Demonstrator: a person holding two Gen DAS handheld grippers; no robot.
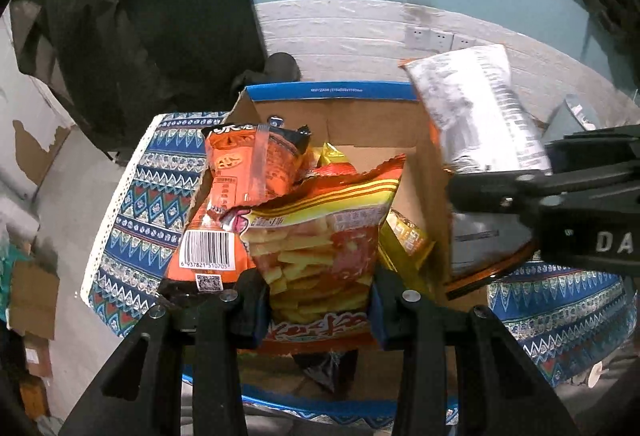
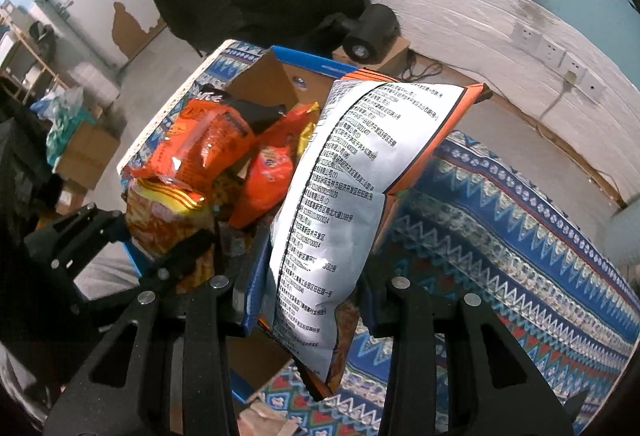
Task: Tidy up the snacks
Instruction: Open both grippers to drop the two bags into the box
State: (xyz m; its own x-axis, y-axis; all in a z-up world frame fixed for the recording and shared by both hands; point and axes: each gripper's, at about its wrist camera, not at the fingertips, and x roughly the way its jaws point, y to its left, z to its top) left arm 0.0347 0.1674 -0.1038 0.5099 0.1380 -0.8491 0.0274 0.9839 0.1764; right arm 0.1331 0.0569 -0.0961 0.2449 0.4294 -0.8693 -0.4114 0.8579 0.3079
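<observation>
The left gripper (image 1: pixel 318 310) is pinching a yellow-and-red fries bag (image 1: pixel 320 232) over the cardboard box (image 1: pixel 360 124); the right gripper (image 2: pixel 308 300) is clamping a white-backed snack bag (image 2: pixel 344 188) at the box's edge. Each bag is wanting lowering clear of the wall before release.

I counted one cardboard box (image 1: pixel 424 172) and one patterned cloth (image 1: pixel 160 196). I saw at least five snack bags (image 1: pixel 320 236), two in my grippers (image 1: pixel 318 312).
</observation>
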